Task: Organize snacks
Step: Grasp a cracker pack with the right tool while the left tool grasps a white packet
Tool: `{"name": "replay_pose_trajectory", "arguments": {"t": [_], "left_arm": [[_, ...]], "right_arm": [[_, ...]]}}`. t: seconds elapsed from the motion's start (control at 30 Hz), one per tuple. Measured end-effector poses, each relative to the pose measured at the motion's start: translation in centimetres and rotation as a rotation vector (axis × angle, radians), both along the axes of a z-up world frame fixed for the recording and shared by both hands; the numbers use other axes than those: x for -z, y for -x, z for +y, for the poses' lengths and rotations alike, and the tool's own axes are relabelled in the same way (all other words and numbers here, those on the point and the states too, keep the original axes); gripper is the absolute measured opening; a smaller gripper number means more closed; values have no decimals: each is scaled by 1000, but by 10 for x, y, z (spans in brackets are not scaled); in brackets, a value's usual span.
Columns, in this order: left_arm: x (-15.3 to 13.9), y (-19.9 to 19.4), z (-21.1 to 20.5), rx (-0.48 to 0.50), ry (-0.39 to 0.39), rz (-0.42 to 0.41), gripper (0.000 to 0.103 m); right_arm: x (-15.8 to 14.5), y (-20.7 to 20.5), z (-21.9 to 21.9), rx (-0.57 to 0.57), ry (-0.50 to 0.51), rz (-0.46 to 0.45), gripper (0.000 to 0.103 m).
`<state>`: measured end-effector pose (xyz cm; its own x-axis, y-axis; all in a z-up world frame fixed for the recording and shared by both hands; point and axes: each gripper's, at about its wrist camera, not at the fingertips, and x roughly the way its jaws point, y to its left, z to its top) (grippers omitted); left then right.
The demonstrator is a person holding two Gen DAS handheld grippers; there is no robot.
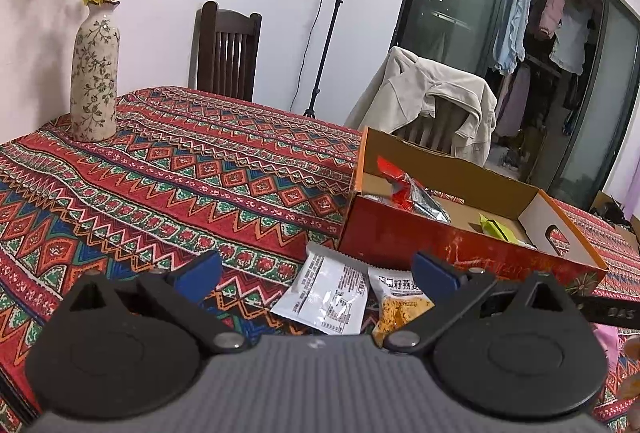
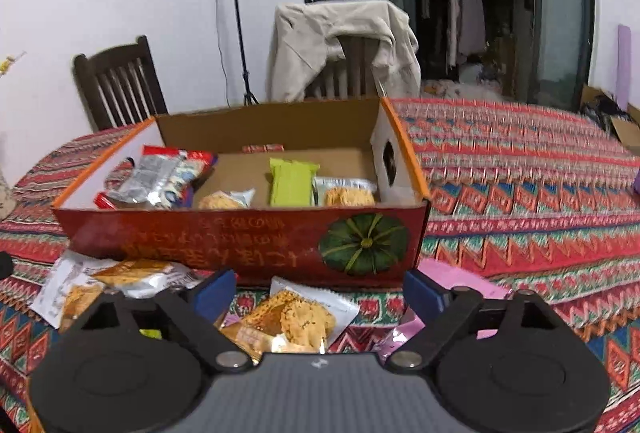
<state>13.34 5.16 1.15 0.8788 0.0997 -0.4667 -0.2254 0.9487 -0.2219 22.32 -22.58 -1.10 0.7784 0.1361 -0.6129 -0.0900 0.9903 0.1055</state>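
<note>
A: Start at the left gripper (image 1: 316, 273). What has it got?

B: Nothing. Its blue fingertips (image 1: 200, 273) stand wide apart above the worktop (image 1: 168, 169). Between them lie a white packet (image 1: 324, 293), printed back up, and an oat-crisp packet (image 1: 396, 301) touching it at 3 o'clock. The gripper body cuts off the lower edges of both.

A: And the right gripper (image 2: 316, 293)?

B: Also spread wide and empty. Between its fingers sits a clear packet of crisp cakes (image 2: 296, 317), partly hidden by the gripper body. At 3 o'clock a pink wrapper (image 2: 460, 281) pokes out behind the finger; I can't read it. At 9 o'clock there's a heap of packets (image 2: 120, 281), overlapping, count unclear.

A: Where's the box?

B: The red cardboard box (image 2: 240, 237) stands at 12 o'clock, just beyond the loose packets. Inside it: a red-and-silver bag (image 2: 160, 177) at the 9 o'clock end, a green bar (image 2: 292, 181) near the middle, and two crisp packets whose lower halves the front wall hides.

A: Further out?

B: In the left view, a flowered vase (image 1: 94, 81) at 10 o'clock; beyond the box, a chair draped with a beige jacket (image 2: 340, 45).
</note>
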Motion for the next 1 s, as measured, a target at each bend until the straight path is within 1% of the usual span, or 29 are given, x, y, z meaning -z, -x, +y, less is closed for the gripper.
{"name": "replay_pose_trajectory", "arguments": {"t": [0.03,0.1,0.23,0.27,0.3,0.33,0.4,0.5,0.6,0.7,0.9,1.0], "left_arm": [[0,0,0,2,2,1,103],[1,0,0,3,4,3,103],[1,0,1,3,10,4,103],[1,0,1,4,11,5,103],[1,0,1,5,11,5,103],[1,1,1,7,12,5,103],[1,1,0,8,11,2,103],[1,1,0,6,11,3,103],[2,1,0,2,11,5,103],[3,1,-1,2,5,10,103],[4,0,-3,6,-7,20,103],[5,-2,-6,16,-13,36,103]], "right_arm": [[4,-2,1,-3,-8,18,81],[11,-3,2,-7,-12,44,73],[14,1,-1,-24,-43,64,67],[13,3,-2,-30,-50,66,61],[14,5,-4,-36,-59,68,52],[14,8,-6,-37,-68,71,51],[14,14,-11,-41,-85,66,45],[15,22,-17,-42,-102,52,42],[14,31,-21,-49,-120,16,39],[14,38,-23,-60,-139,-27,39],[5,56,-21,-77,-117,-142,39],[3,59,-18,-81,-98,-172,39]]}}
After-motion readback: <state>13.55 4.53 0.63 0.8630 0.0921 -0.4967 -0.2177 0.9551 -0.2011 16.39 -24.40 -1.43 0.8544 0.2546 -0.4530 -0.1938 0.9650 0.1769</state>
